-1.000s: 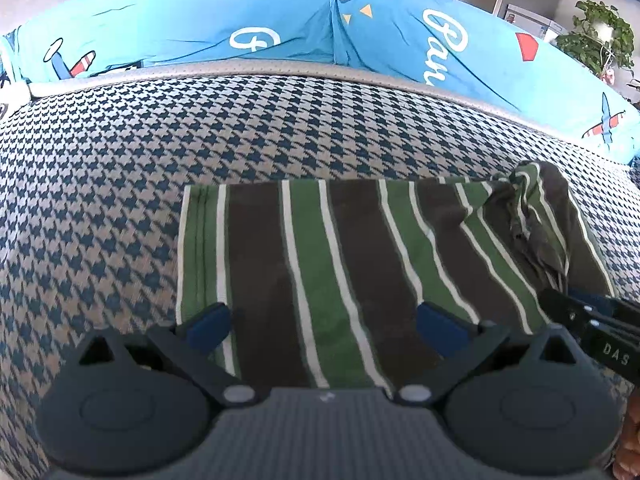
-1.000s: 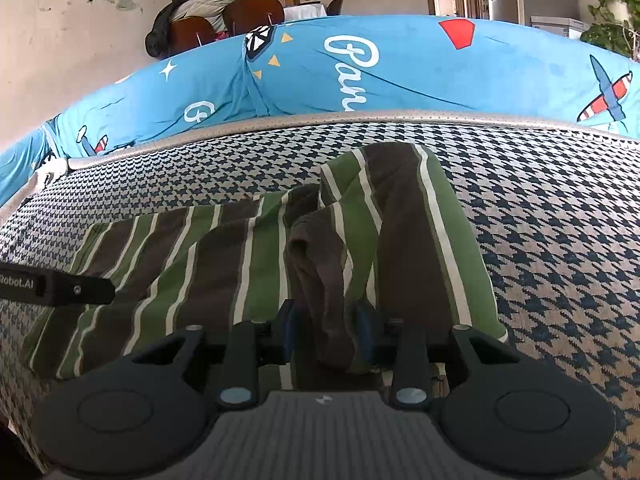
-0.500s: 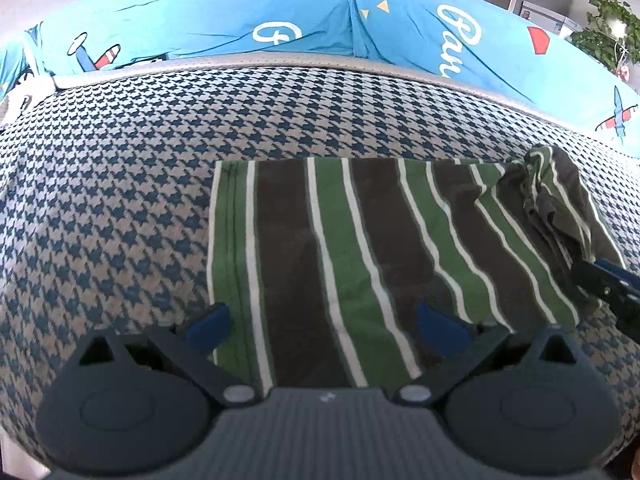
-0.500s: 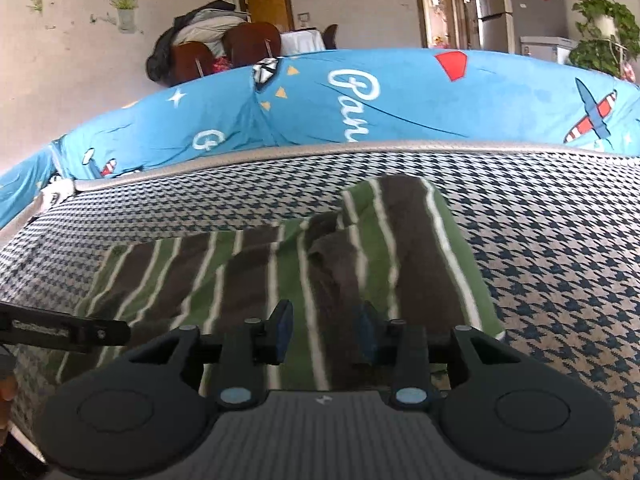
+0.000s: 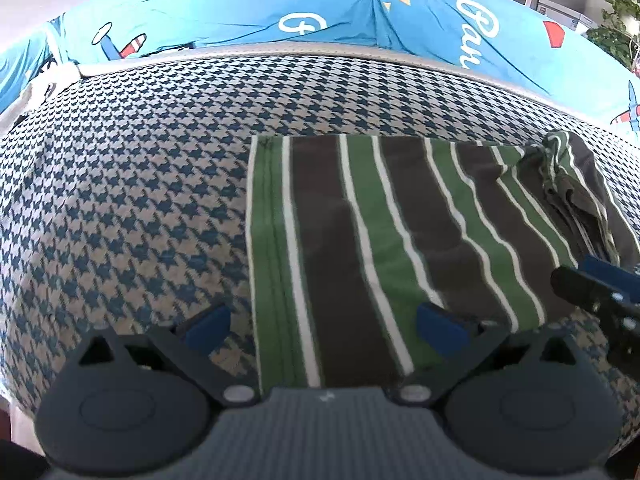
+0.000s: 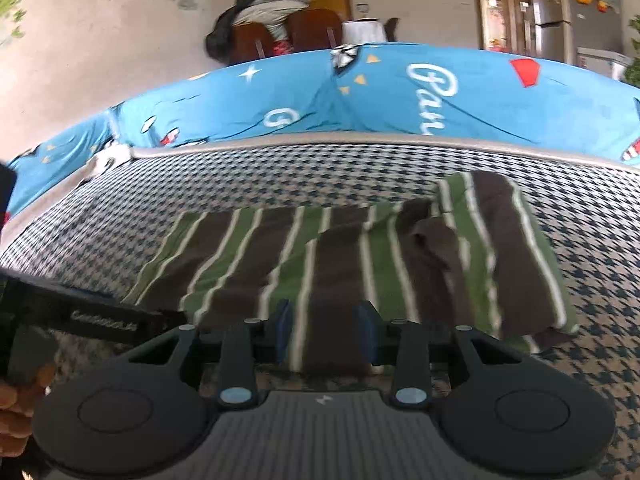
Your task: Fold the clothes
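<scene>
A green and brown striped garment lies flat on the houndstooth cover. One bunched part lies folded over its right end. My left gripper is open over the garment's near left corner, with its left finger over bare cover. In the right wrist view the garment runs up to my right gripper. That gripper's fingers stand a narrow gap apart, with the garment's near edge between them and the bunched part to the right. The left wrist view shows the right gripper at the garment's near right corner.
A blue bolster with printed planes runs along the far edge of the cover. Chairs piled with clothes and a fridge stand beyond it. A hand holds the left gripper at the lower left.
The right gripper has come off the bunched part and moved left along the near edge, tilting upward. The left gripper has shifted left, so its left finger is now off the garment.
</scene>
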